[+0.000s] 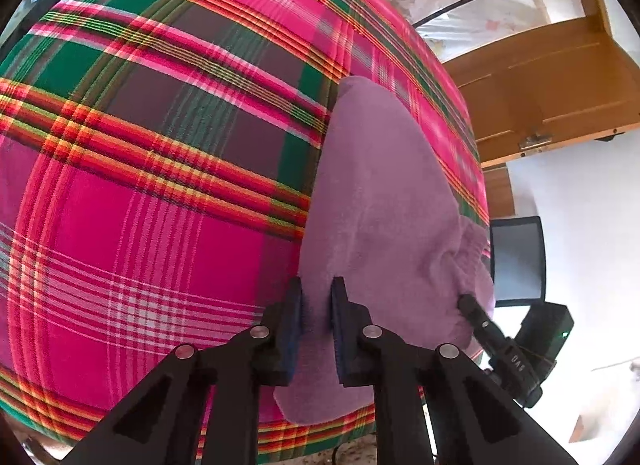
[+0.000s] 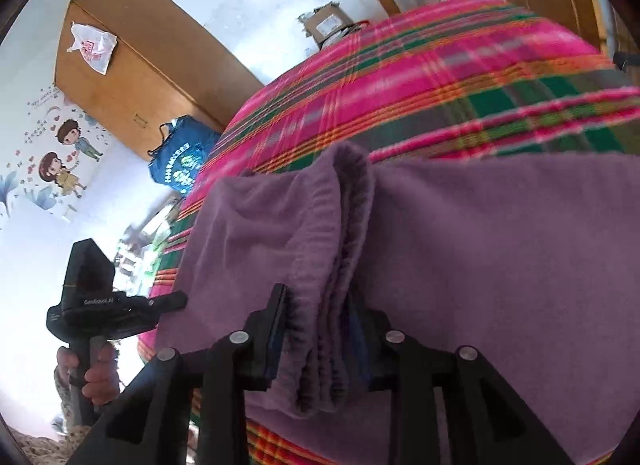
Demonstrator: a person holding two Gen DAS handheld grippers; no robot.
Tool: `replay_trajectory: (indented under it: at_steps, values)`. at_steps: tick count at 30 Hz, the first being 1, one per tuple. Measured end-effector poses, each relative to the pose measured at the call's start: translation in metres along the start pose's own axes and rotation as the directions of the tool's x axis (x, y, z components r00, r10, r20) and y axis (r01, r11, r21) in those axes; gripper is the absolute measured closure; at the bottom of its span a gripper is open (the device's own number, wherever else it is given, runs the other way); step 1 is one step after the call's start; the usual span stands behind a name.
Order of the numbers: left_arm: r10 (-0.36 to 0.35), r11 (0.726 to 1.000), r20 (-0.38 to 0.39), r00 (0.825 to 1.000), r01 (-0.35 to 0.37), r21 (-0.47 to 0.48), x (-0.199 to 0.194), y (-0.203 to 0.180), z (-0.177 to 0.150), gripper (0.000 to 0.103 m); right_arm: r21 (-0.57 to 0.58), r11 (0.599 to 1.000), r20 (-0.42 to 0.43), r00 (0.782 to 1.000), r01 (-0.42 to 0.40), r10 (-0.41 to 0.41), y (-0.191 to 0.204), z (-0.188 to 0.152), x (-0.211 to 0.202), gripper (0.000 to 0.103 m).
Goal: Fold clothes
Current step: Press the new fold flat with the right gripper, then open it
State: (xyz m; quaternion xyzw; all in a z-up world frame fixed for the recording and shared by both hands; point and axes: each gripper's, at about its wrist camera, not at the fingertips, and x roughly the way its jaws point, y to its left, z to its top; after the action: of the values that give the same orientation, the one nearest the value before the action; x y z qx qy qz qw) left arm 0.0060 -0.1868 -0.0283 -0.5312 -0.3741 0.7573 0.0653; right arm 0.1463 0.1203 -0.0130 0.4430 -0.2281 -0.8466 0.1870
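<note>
A purple fleece garment (image 1: 380,225) lies on a pink, green and orange plaid cloth (image 1: 160,185) near its near edge. My left gripper (image 1: 317,305) has its fingers close together around the garment's near-left edge, pinching the fabric. My right gripper (image 2: 320,329) is shut on a bunched, ridged fold of the same garment (image 2: 500,265), with fabric draped over its fingers. The right gripper also shows in the left wrist view (image 1: 472,307), its tip buried in the garment's right corner. The left gripper shows at the left of the right wrist view (image 2: 176,301), held by a hand.
The plaid cloth (image 2: 440,77) covers a raised surface that drops off close in front of me. A wooden cabinet (image 2: 132,65) and a blue bag (image 2: 180,161) stand beyond its far left. A wooden bed frame (image 1: 552,77) and a dark screen (image 1: 516,261) are to the right.
</note>
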Motion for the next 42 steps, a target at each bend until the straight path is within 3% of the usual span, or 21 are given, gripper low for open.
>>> replay_trajectory:
  at_steps: [5, 10, 13, 18, 21, 23, 26, 31, 38, 42]
  values:
    - [-0.015, 1.0, -0.008, 1.0, 0.015, -0.011, 0.0, 0.01, -0.001, 0.089, -0.042, 0.994, 0.1, 0.99, 0.102, -0.097, -0.001, 0.019, -0.014, 0.069]
    - [-0.039, 0.999, -0.02, 0.999, 0.039, -0.025, -0.001, 0.015, 0.001, 0.088, -0.106, 0.988, 0.117, 0.988, 0.111, -0.098, 0.006, 0.049, -0.003, 0.068]
    - [-0.033, 0.999, -0.028, 0.999, 0.033, -0.007, -0.005, 0.019, 0.001, 0.086, -0.122, 0.988, 0.067, 0.994, 0.099, -0.092, 0.006, 0.063, 0.014, 0.062]
    - [0.01, 0.999, -0.042, 0.999, -0.009, 0.033, -0.006, 0.011, 0.007, 0.083, -0.133, 0.986, 0.016, 0.995, 0.103, -0.101, 0.009, 0.062, 0.03, 0.062]
    - [0.063, 0.994, -0.016, 0.998, -0.062, 0.091, -0.008, -0.002, 0.013, 0.082, -0.125, 0.988, 0.035, 0.996, 0.088, -0.085, 0.008, 0.064, 0.03, 0.075]
    - [0.078, 0.991, -0.011, 0.997, -0.077, 0.113, -0.007, -0.007, 0.017, 0.082, -0.119, 0.991, 0.054, 0.997, 0.057, -0.051, 0.007, 0.066, 0.026, 0.09]
    - [0.092, 0.99, -0.03, 0.995, -0.088, 0.114, -0.001, -0.006, 0.019, 0.082, -0.088, 0.995, 0.077, 0.996, 0.045, -0.038, 0.0, 0.065, 0.021, 0.093]
    - [0.066, 0.994, -0.042, 0.997, -0.063, 0.09, 0.002, -0.003, 0.02, 0.082, -0.012, 0.997, 0.071, 0.995, 0.072, -0.071, -0.019, 0.054, 0.021, 0.093]
    - [0.079, 0.993, -0.043, 0.996, -0.075, 0.095, 0.003, -0.005, 0.02, 0.082, -0.013, 0.999, 0.088, 0.996, 0.03, -0.029, -0.021, 0.058, 0.018, 0.09]
    - [0.078, 0.993, -0.04, 0.996, -0.074, 0.087, 0.004, -0.006, 0.018, 0.082, -0.028, 0.999, 0.059, 0.998, 0.016, -0.014, -0.019, 0.06, 0.025, 0.081]
